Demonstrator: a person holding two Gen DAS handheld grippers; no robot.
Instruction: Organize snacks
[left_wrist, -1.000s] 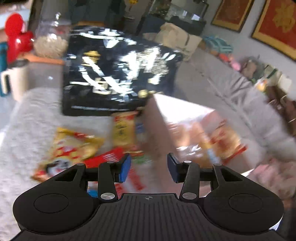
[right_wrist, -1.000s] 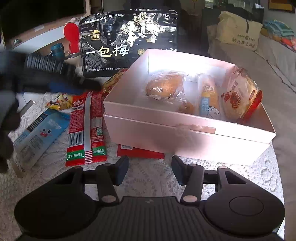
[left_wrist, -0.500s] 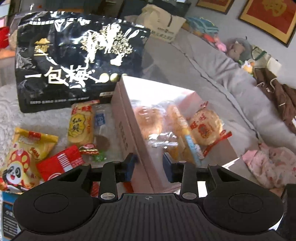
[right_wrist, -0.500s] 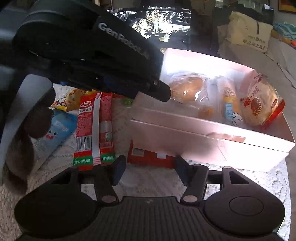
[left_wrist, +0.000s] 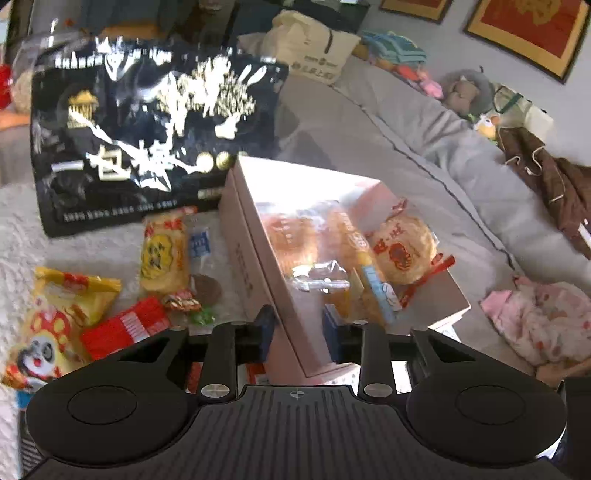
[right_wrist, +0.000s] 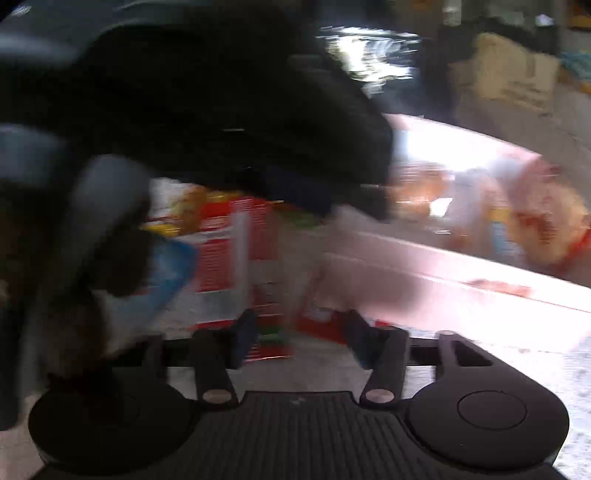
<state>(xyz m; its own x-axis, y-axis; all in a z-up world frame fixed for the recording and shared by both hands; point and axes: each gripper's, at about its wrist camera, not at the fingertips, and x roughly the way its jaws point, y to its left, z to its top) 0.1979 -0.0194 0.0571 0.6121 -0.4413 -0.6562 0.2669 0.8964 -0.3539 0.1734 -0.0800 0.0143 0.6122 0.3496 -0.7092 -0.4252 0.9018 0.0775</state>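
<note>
A pink box (left_wrist: 255, 236) holds several wrapped snacks, among them a round rice cracker (left_wrist: 404, 253). My left gripper (left_wrist: 299, 338) is open, its jaws on either side of the box's near corner wall. Loose snacks lie left of the box: a yellow cracker pack (left_wrist: 162, 254), a panda bag (left_wrist: 55, 325), a red packet (left_wrist: 125, 332). In the blurred right wrist view my right gripper (right_wrist: 299, 341) is open and empty above a red-and-white packet (right_wrist: 236, 258), with the box (right_wrist: 443, 284) to its right. The left gripper's body (right_wrist: 184, 110) fills the upper left.
A large black bag with gold lettering (left_wrist: 147, 140) stands behind the snacks. A grey sofa (left_wrist: 424, 147) runs along the right, with pink cloth (left_wrist: 543, 325) and a brown garment (left_wrist: 554, 192) on it. The table has a white lace cover (left_wrist: 110, 243).
My left gripper has swung right and come down over the box's near corner. My right gripper has moved, so its view is now blurred, and the left gripper covers more of it.
</note>
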